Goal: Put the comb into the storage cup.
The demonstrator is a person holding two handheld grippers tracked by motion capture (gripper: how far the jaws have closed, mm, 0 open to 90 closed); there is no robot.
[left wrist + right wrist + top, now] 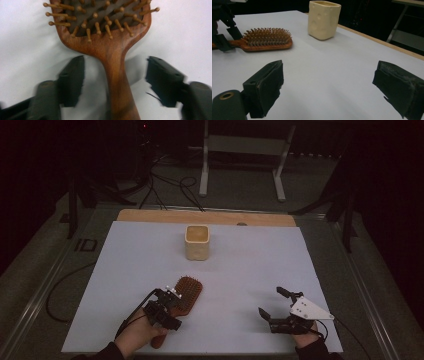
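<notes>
A wooden hairbrush (189, 292) lies bristles up on the white sheet (150, 255), head pointing away from me. My left gripper (171, 301) stands over its handle. In the left gripper view the handle (117, 82) runs between the two black pads (72, 80), with white sheet showing on both sides, so the jaws are open around it without pressing. My right gripper (271, 301) rests near the front right, open with nothing between its jaws (329, 85). The right gripper view also has the brush (265, 40) at upper left and the left gripper (222, 32) on its handle.
A cream square cup (197, 242) stands upright at the middle back of the sheet, also in the right gripper view (324, 20). The wooden table edge (200, 216) shows behind it. A metal stand (240, 160) and cables (170, 185) lie on the floor beyond.
</notes>
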